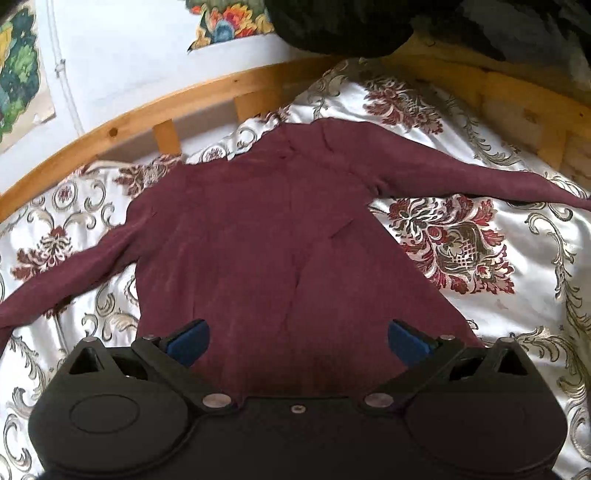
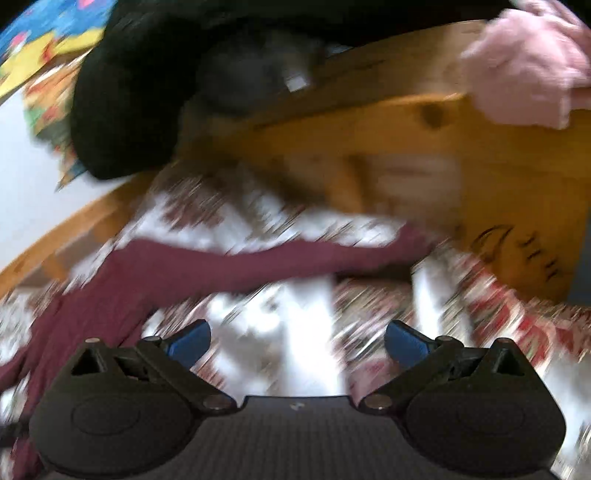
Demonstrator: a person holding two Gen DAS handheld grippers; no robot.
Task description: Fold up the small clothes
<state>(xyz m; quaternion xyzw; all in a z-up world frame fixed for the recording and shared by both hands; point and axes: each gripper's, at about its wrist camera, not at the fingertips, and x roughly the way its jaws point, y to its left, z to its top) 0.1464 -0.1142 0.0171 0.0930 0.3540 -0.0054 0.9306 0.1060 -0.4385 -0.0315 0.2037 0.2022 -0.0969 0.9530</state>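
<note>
A maroon long-sleeved top (image 1: 266, 236) lies flat on the floral bedspread (image 1: 517, 280), both sleeves spread out to the sides. My left gripper (image 1: 297, 341) hovers over its lower hem, open, its blue pads wide apart with nothing between them. In the blurred right wrist view, the same maroon top (image 2: 207, 266) stretches one sleeve toward the right. My right gripper (image 2: 297, 341) is open above the bedspread (image 2: 280, 325), to the right of the top's body and below that sleeve.
A wooden bed frame (image 1: 155, 110) curves behind the bedspread against a white wall. A dark garment (image 1: 340, 26) lies at the head end. The wooden headboard (image 2: 480, 177) carries a pink cloth (image 2: 524, 74) and a black garment (image 2: 140, 92).
</note>
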